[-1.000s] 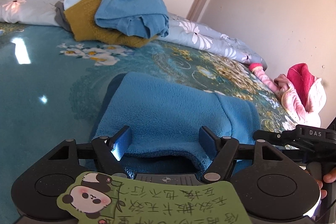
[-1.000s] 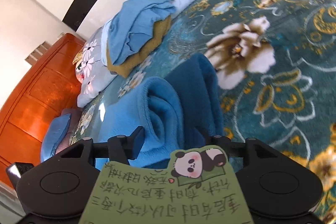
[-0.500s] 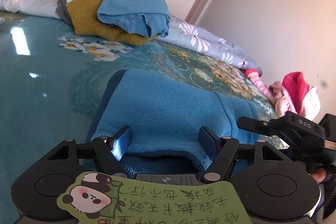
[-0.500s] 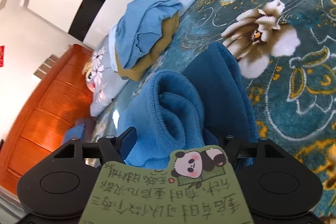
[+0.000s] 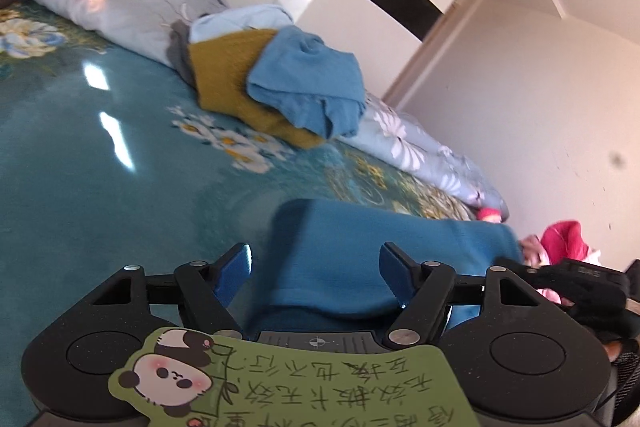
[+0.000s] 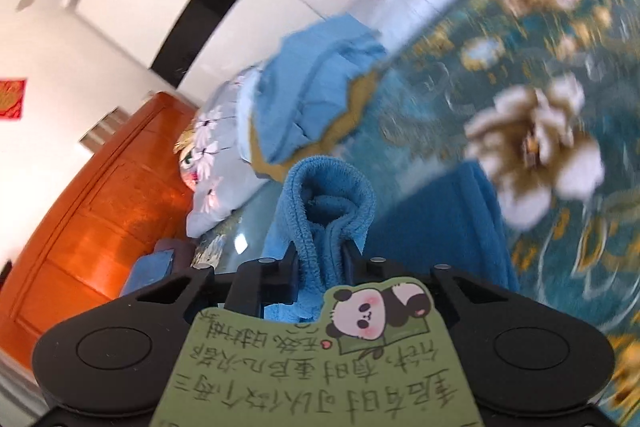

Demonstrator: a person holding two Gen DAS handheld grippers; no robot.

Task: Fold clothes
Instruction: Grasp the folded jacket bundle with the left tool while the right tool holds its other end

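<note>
Fleece garment [image 6: 320, 211], blue, lies near you on the teal floral bedspread [image 5: 100, 187]. Your right gripper [image 6: 320, 259] is closing, pinching its bunched fold. Your left gripper [image 5: 316, 263] stands spread, the fleece between its fingers unclamped.

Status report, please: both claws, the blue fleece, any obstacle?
Right claw closing, pinching blue fleece fold. Left claw open, fleece between fingers, not gripped. Pile of clothes behind on bed, not in the way.
</note>
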